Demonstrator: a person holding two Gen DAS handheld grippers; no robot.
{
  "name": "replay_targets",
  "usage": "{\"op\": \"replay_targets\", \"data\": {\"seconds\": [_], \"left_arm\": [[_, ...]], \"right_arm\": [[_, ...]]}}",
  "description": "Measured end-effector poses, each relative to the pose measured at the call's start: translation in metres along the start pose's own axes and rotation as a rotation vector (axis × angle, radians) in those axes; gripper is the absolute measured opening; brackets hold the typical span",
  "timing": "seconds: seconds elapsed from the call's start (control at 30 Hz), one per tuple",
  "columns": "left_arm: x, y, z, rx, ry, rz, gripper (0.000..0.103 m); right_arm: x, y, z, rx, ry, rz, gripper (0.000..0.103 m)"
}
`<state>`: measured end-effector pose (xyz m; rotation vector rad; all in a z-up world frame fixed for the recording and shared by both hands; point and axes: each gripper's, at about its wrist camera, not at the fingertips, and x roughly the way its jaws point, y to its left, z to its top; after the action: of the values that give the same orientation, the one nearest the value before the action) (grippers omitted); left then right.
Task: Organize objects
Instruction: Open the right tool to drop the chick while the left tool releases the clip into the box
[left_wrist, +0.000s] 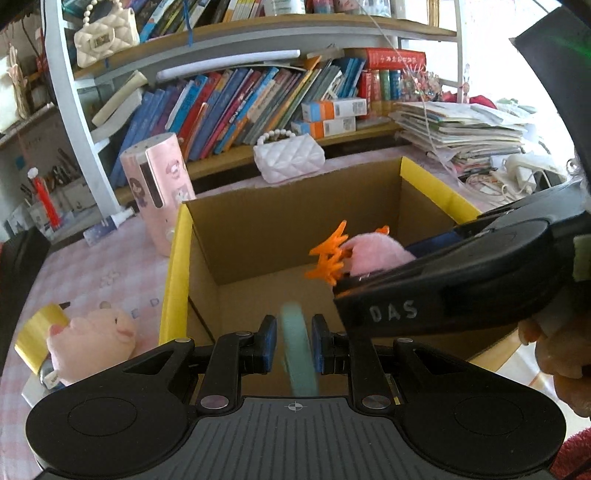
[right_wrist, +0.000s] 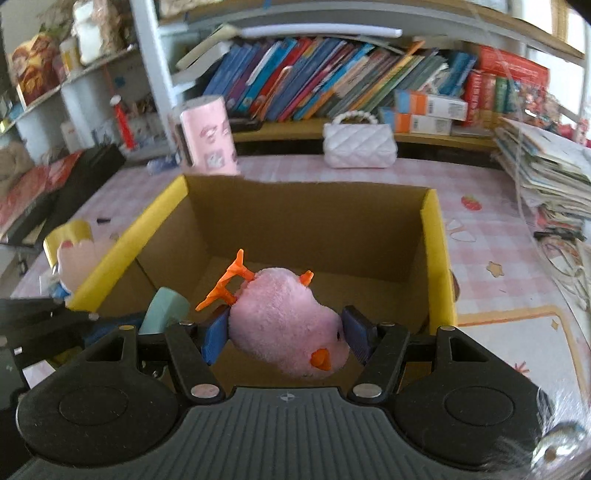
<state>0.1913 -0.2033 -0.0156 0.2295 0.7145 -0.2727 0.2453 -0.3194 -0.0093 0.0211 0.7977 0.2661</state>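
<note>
Two grippers over cardboard box (right_wrist: 437, 258): left gripper (left_wrist: 294, 347) clamps green ring (left_wrist: 299, 354); right gripper (right_wrist: 286, 334) clamps pink plush chick (right_wrist: 284, 325).

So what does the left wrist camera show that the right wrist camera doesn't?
Only the left wrist view: the cream quilted handbag on the upper shelf, and the left gripper shut on the flat teal disc.

Only the right wrist view: the pink plush chick's orange beak, pinched in the right gripper, and a strawberry sticker.

Both: the open cardboard box, white quilted purse, pink cylinder, pink pig plush.
</note>
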Motion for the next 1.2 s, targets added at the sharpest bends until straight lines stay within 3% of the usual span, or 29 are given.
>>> {"op": "replay_targets", "data": {"seconds": [0.37, 0.43, 0.6, 0.7, 0.87, 1.03, 1.2], "left_arm": [[0.003, 0.004, -0.002, -0.044, 0.010, -0.004, 0.024], [-0.001, 0.005, -0.001, -0.049, 0.000, -0.004, 0.031], [-0.018, 0.005, -0.002, -0.046, -0.062, 0.004, 0.034], [-0.032, 0.009, -0.003, -0.058, -0.112, 0.023, 0.050], [-0.057, 0.020, -0.008, -0.098, -0.195, 0.049, 0.061], [-0.074, 0.031, -0.018, -0.124, -0.228, 0.054, 0.066], [-0.086, 0.037, -0.030, -0.119, -0.241, 0.050, 0.070]], "right_arm": [[0.013, -0.003, 0.004, -0.005, 0.055, 0.030, 0.062], [0.010, -0.003, 0.003, 0.000, 0.032, 0.025, 0.064], [-0.003, -0.003, 0.002, 0.050, -0.051, 0.027, 0.070], [-0.017, 0.000, 0.000, 0.070, -0.111, 0.016, 0.070], [-0.045, 0.009, -0.007, 0.082, -0.219, -0.034, 0.070], [-0.075, 0.017, -0.022, 0.117, -0.345, -0.109, 0.070], [-0.092, 0.027, -0.035, 0.138, -0.368, -0.178, 0.070]]}}
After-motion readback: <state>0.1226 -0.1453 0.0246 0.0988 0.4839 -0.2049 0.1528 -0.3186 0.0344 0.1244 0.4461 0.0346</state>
